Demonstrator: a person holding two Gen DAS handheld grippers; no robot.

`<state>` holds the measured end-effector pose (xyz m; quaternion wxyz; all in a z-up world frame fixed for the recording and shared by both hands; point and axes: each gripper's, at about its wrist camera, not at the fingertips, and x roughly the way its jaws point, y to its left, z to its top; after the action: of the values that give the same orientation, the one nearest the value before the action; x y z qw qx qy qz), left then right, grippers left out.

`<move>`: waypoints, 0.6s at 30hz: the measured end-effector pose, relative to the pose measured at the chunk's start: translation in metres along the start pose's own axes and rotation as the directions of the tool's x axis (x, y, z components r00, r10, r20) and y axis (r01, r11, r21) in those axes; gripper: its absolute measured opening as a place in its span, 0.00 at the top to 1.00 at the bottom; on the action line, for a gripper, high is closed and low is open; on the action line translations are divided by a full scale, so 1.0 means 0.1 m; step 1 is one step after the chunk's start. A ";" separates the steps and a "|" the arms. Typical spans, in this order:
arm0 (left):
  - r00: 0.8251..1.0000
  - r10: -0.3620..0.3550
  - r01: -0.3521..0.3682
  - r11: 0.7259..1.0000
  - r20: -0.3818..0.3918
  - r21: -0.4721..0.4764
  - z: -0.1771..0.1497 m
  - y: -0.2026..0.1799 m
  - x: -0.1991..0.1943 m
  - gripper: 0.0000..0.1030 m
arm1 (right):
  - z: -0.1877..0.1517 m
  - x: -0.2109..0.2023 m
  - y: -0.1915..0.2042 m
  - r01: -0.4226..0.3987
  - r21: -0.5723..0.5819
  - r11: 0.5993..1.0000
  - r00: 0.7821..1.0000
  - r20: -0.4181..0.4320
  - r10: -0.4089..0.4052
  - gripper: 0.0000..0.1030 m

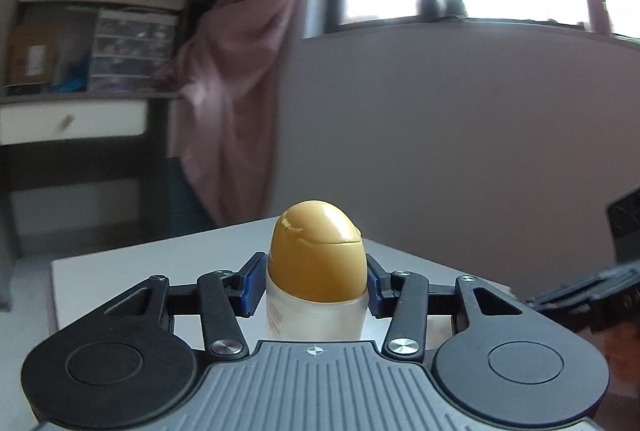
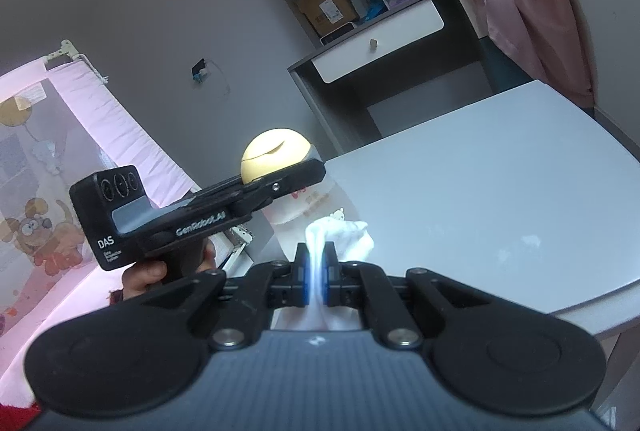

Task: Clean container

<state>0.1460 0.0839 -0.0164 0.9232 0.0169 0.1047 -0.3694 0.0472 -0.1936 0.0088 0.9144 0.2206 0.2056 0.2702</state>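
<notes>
Nearest us, the left gripper [image 1: 316, 285] has its blue pads clamped on the bottle [image 1: 316, 295] at the seam where the yellow cap [image 1: 318, 251] meets the frosted body. We judge the grip sits that high so the body stays bare for wiping and the bottle stays upright. From the right wrist view, the bottle stands at the desk's [image 2: 500, 191] near-left corner, close to the edge, though whether it rests there or is lifted just clear we cannot tell.

Our right gripper [image 2: 316, 269] is shut on a white wipe [image 2: 344, 231], which bunches out past the fingertips. That loose wad points toward the bottle's lower body and lies near it, apart from it. We take this as one hand steadying the container while the other brings the cloth in; wiping looks not yet begun.
</notes>
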 end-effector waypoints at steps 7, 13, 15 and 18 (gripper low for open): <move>0.982 0.186 -0.189 0.980 -0.045 -0.061 0.24 -0.23 -0.11 0.55 | -0.02 -0.04 -0.02 -0.006 0.008 1.000 1.000 0.006 0.006 0.94; 0.960 0.270 -0.276 0.957 -0.074 -0.092 0.44 -0.37 -0.15 0.55 | -0.05 -0.08 -0.08 -0.019 0.019 1.000 1.000 0.013 0.019 0.94; 0.953 0.293 -0.300 0.949 -0.081 -0.098 0.51 -0.39 -0.09 0.55 | -0.04 -0.10 -0.10 -0.025 0.026 0.999 0.999 0.020 0.024 0.94; 0.946 0.313 -0.320 0.943 -0.086 -0.088 0.57 -0.42 -0.05 0.55 | -0.04 -0.14 -0.12 -0.038 0.036 0.999 0.999 0.031 0.037 0.94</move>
<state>0.1237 0.0503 0.0422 0.9659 0.0000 0.1518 -0.2098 0.0394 -0.2097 0.0024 0.9080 0.2450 0.1926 0.2800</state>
